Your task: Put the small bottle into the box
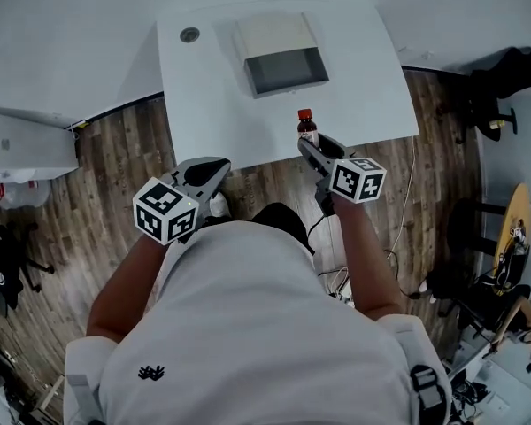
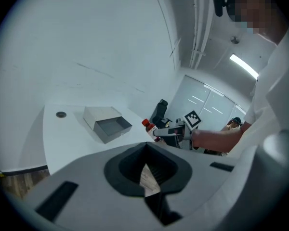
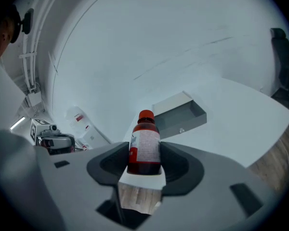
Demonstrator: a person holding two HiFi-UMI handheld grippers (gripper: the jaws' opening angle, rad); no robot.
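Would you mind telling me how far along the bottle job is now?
Done: the right gripper has the small bottle clamped upright between its jaws. In hand: it is at the table's near edge, short of the box. Remaining: set it inside the open box, which looks empty.

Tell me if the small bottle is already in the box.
No, the small bottle is clamped upright in the right gripper, short of the open box beyond it.
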